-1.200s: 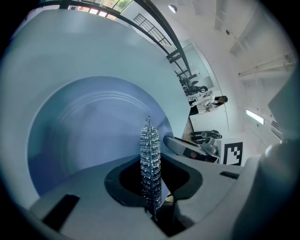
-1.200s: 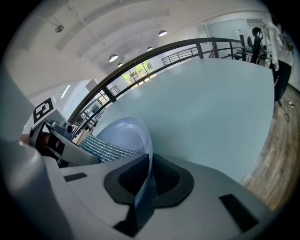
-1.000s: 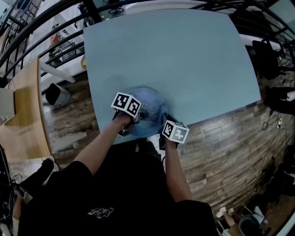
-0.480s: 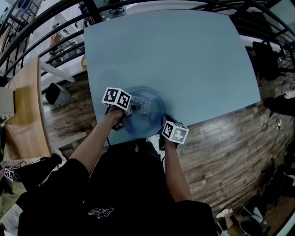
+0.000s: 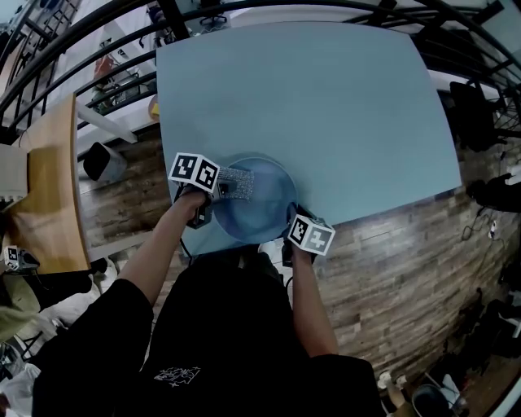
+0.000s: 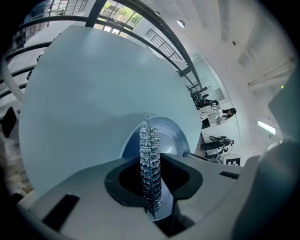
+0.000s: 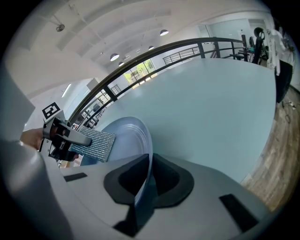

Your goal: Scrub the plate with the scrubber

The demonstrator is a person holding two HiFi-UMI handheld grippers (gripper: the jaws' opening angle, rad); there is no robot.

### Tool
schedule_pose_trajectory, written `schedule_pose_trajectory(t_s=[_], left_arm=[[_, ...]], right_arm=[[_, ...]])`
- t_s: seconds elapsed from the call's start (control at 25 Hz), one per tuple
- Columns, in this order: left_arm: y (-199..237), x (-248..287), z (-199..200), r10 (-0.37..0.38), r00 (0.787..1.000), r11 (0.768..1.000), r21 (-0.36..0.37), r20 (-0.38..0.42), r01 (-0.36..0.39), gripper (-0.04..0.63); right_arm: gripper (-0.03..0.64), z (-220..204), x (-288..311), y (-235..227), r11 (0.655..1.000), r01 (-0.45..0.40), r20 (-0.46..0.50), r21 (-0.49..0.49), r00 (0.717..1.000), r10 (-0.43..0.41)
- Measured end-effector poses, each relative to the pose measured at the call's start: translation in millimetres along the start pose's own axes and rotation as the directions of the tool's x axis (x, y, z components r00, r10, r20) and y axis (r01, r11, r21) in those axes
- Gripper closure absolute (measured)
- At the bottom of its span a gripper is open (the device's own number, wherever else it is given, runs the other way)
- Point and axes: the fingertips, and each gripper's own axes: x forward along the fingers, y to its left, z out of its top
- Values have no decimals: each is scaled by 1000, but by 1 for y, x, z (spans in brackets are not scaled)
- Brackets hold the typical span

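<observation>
Pale blue-grey table (image 5: 326, 106), broad and matte. Wood-plank floor (image 5: 391, 261) around it, boards brown and grey. Black curved railing (image 5: 172, 20) beyond the table's far edge. Light wooden counter (image 5: 53, 187) at left. Dark chairs (image 5: 476, 110) at right. White ceiling (image 7: 93, 33) with round recessed lights (image 7: 163, 32). Daylight comes through windows (image 7: 140, 70) behind the railing.
</observation>
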Motion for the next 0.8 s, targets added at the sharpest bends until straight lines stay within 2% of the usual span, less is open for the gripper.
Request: schedule_pose_trajectory(t_s=[0.24, 0.52, 0.8], left_arm=[[13, -14, -5, 42, 998, 998, 47, -36, -40, 502], [21, -25, -16, 74, 989, 991, 124, -129, -58, 502], [25, -30, -28, 71, 979, 989, 140, -190, -44, 502]], right_arm=[[589, -1, 0, -1, 1000, -3, -2, -6, 1000, 3], [589, -1, -1, 1, 1000, -3, -3, -11, 1000, 3], [589, -1, -1, 1, 1000, -1, -1, -10, 1000, 1]])
